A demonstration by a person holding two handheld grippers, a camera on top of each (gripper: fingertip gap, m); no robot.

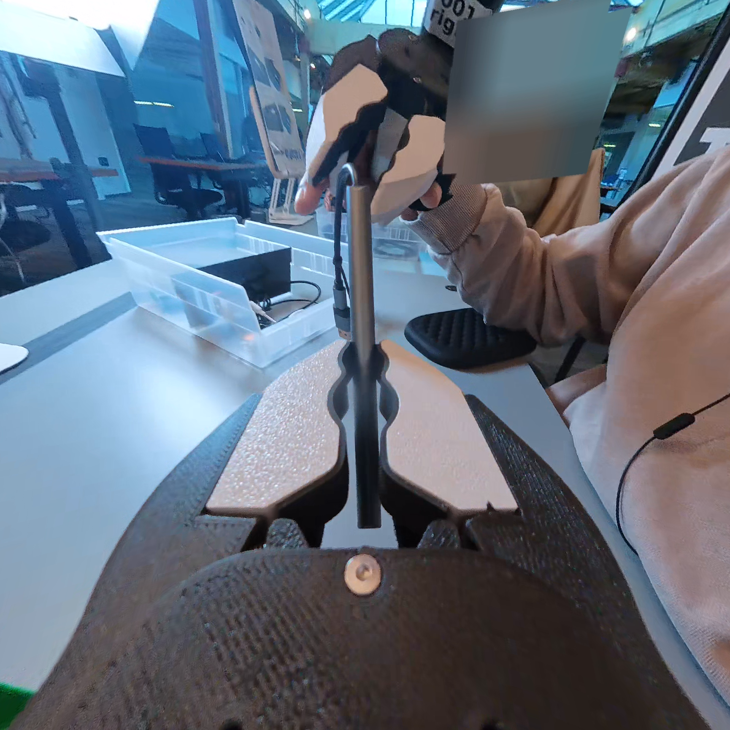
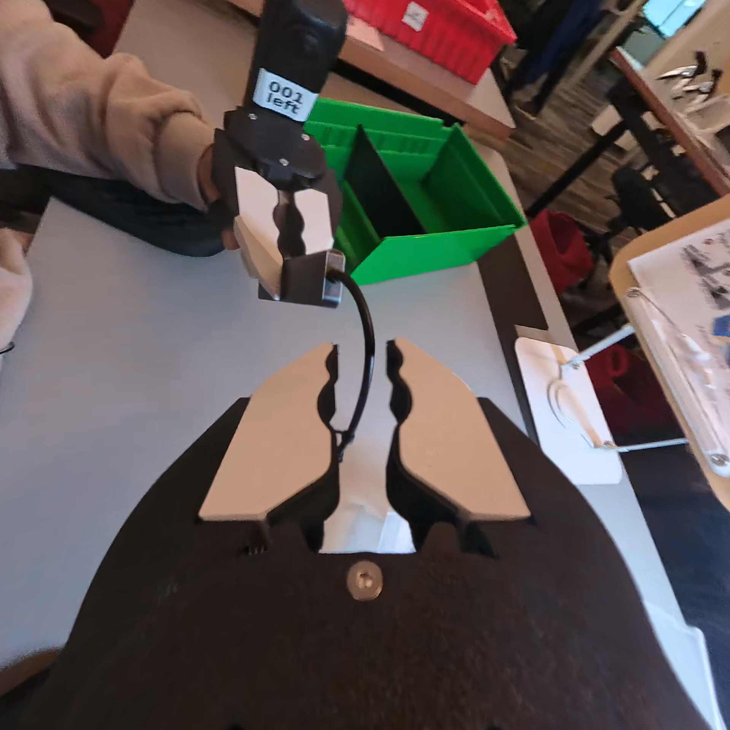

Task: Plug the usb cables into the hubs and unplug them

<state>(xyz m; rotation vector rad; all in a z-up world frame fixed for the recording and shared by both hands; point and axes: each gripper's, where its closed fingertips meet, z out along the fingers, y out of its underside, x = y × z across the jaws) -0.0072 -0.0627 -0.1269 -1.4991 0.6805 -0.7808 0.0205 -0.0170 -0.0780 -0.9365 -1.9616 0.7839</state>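
The left gripper (image 1: 361,351) is clenched on a slim grey USB hub (image 1: 359,276), which stands edge-on between its fingers, lifted clear of the pale grey worktop (image 1: 118,395). From the hub's far end a short braided black cable (image 1: 339,229) loops over and hangs down alongside it, ending in a grey plug (image 1: 342,320) that dangles free just beside the hub body. The right gripper (image 2: 361,347) sits at that far end with its fingers released, a gap between them; in the right wrist view the cable (image 2: 365,355) curves through the gap, and I cannot tell whether it touches either finger. In the left wrist view the right gripper (image 1: 355,158) hangs close above the hub's tip. Behind the hub, toward the worktop's far edge, lies a clear plastic tray (image 1: 237,316) holding a black box (image 1: 256,264) and loose wires. A black padded chair armrest (image 1: 466,335) juts in at the near edge, beside a beige sleeve (image 1: 553,276). A green divided bin (image 2: 414,197) stands at the other end of the worktop, close behind the left gripper (image 2: 292,272), and a white base plate (image 2: 565,414) rests near the far edge.
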